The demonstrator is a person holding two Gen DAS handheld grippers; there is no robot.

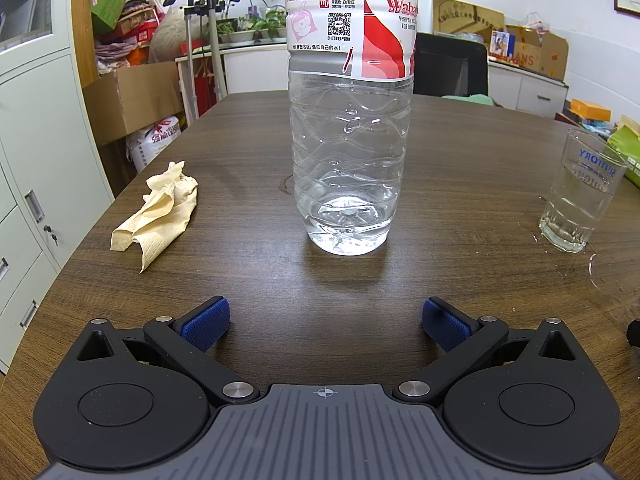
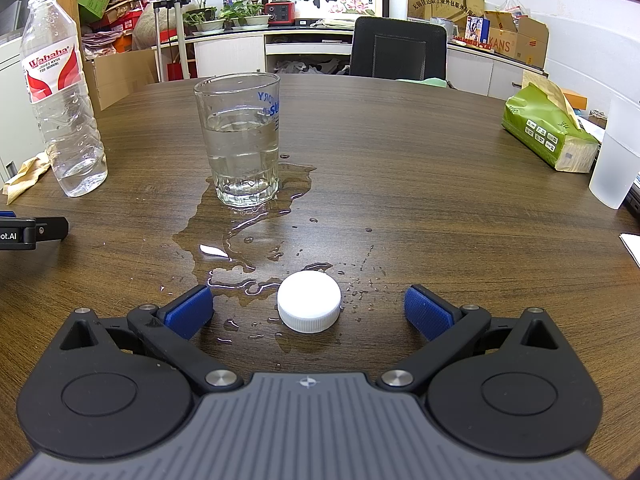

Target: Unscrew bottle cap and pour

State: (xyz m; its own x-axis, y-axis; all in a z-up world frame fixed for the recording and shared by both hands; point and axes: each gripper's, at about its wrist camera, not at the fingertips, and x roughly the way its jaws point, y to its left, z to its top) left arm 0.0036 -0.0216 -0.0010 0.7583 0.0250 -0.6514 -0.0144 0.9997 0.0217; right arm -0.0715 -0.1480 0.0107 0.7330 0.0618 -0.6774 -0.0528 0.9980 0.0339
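A clear Wahaha water bottle (image 1: 350,152) with a red and white label stands upright on the dark wood table, a little water in its bottom. In the right wrist view the bottle (image 2: 60,92) is uncapped, at the far left. My left gripper (image 1: 326,322) is open and empty, a short way in front of the bottle. A glass (image 2: 242,140) about half full of water stands mid-table; it also shows in the left wrist view (image 1: 580,192). The white cap (image 2: 309,302) lies on the table between the open fingers of my right gripper (image 2: 308,310), untouched.
A puddle of spilled water (image 2: 240,232) spreads from the glass toward the cap. A crumpled tan paper towel (image 1: 160,212) lies left of the bottle. A green tissue pack (image 2: 548,132) and a frosted plastic cup (image 2: 616,156) sit at the right. A black chair (image 2: 396,48) stands behind the table.
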